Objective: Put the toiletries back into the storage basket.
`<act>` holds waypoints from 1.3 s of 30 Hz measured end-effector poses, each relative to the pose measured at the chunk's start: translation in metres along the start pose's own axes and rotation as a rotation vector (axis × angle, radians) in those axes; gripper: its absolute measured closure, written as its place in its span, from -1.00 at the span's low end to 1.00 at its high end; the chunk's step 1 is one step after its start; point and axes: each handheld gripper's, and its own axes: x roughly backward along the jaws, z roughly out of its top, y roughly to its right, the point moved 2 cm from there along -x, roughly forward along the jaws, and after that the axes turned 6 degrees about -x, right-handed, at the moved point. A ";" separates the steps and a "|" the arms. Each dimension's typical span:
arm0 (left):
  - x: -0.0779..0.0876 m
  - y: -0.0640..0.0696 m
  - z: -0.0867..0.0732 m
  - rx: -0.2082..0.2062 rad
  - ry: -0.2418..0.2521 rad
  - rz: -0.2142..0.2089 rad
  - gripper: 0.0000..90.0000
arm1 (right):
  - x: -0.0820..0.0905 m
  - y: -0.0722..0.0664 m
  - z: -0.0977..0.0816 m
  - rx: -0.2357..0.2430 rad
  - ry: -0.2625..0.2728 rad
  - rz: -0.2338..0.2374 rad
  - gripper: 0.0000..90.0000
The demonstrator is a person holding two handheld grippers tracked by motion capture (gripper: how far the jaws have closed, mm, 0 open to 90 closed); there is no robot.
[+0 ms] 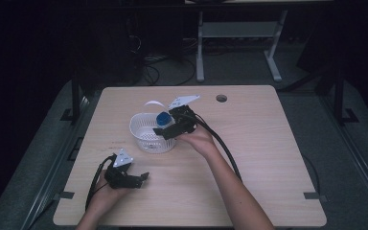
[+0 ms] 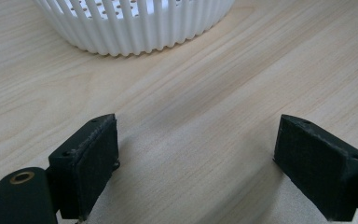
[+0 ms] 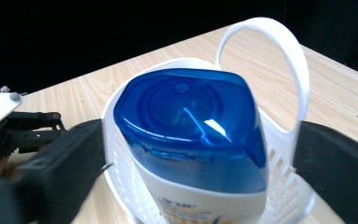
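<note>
My right claw (image 3: pixel 186 154) stands spread around the bottle (image 3: pixel 196 140) in the basket (image 1: pixel 141 125); smooth, slippery, probably weighty, so I'd pinch below the blue cap (image 3: pixel 186 112), at six o'clock.

Bottle (image 3: pixel 191 140) base hidden inside the basket (image 3: pixel 270 140), label cut off at the bottom edge
</note>
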 end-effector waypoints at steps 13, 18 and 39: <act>0.001 0.001 0.000 0.002 -0.003 0.007 -0.70 | 0.029 0.001 -0.006 0.004 -0.008 -0.022 -0.98; 0.001 0.001 0.000 0.003 -0.001 0.010 -0.70 | 0.049 0.004 -0.013 -0.002 0.003 -0.048 -0.98; 0.001 0.001 -0.001 0.006 0.001 0.010 -0.70 | 0.113 0.019 -0.054 -0.041 0.000 -0.153 -0.98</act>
